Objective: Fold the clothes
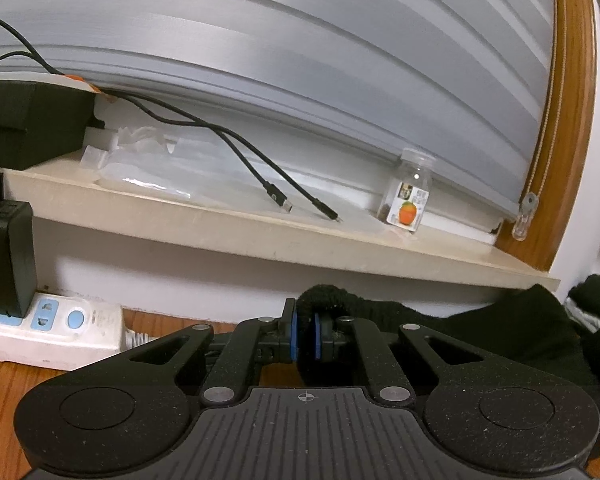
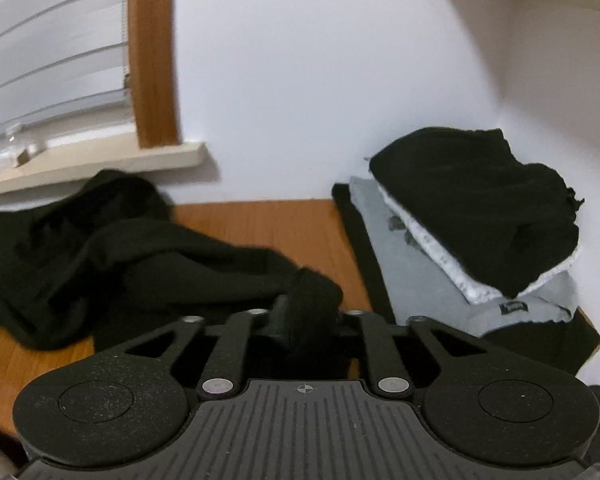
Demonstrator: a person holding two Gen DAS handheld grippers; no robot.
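- Here our left gripper (image 1: 305, 334) is clamped on a thick fold of the black garment (image 1: 512, 332); the fabric bulges up between the blue pads (image 1: 294, 336).
- From that pinch the cloth trails off to the right across the wooden table (image 1: 4, 384), bunching below the end of the window sill (image 1: 260, 232).
- Our right gripper (image 2: 306, 316) is likewise closed on a wad of the same black garment (image 2: 100, 256), which lies rumpled to the left of it, up against the wall under the sill.
- To the right, well apart from the loose garment, we see a stack of folded clothes (image 2: 480, 232): black on top, then white, grey and black beneath.
- On the sill stand a small bottle (image 1: 410, 192) and two loose black cables (image 1: 236, 148); a white power strip (image 1: 56, 332) sits on the table at left.
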